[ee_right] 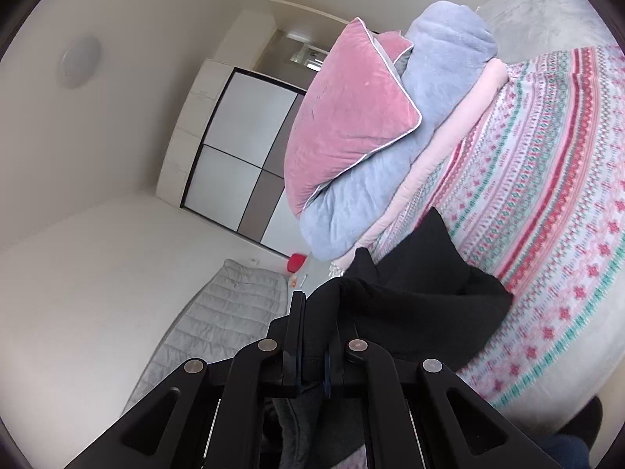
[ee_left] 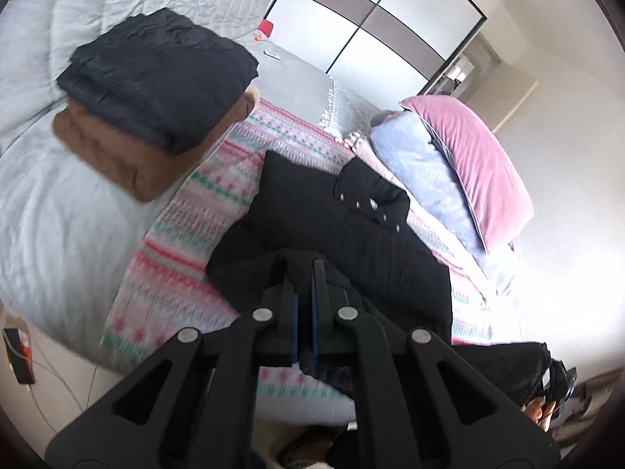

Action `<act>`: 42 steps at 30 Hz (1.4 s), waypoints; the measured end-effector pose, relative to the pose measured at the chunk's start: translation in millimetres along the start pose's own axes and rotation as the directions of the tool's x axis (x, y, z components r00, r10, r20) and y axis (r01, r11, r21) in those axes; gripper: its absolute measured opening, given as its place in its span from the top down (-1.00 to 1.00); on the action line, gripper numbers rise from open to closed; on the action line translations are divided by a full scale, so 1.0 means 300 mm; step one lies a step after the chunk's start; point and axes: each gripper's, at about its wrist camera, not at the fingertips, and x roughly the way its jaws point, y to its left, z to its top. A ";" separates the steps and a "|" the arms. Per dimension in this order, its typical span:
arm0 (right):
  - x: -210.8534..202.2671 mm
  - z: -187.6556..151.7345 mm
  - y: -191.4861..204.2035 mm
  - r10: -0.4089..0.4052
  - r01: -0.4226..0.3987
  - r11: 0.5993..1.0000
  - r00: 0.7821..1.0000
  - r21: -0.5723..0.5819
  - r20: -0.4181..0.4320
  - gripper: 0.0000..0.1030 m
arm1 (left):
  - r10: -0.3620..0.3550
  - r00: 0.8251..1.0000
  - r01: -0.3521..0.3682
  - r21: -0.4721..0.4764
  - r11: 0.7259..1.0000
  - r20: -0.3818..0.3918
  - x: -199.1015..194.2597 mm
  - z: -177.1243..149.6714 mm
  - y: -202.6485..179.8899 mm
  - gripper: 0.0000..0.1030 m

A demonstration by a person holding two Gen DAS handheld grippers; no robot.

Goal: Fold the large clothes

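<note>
A black garment (ee_left: 343, 226) with a row of metal snaps lies on the patterned bedspread (ee_left: 187, 242). My left gripper (ee_left: 304, 264) is shut on its near edge, and the cloth rises up to the fingertips. In the right wrist view the same black garment (ee_right: 422, 293) trails from the bedspread (ee_right: 547, 215) into my right gripper (ee_right: 314, 305). That gripper is shut on a fold, and the cloth drapes over and hides the right finger.
A folded dark garment (ee_left: 156, 74) sits on a folded brown one (ee_left: 113, 156) at the left of the bed. A pink pillow (ee_left: 476, 164) (ee_right: 351, 117) and a blue-grey blanket (ee_left: 422, 172) (ee_right: 390, 179) are piled by the wall. A wardrobe (ee_left: 383, 19) stands beyond the bed.
</note>
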 end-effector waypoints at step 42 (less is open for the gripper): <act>1.588 0.468 -0.271 -0.652 0.468 0.643 0.750 -0.606 -0.113 -0.60 | 0.174 0.977 -0.168 0.058 0.984 -0.127 1.370 0.817 -0.034 -0.45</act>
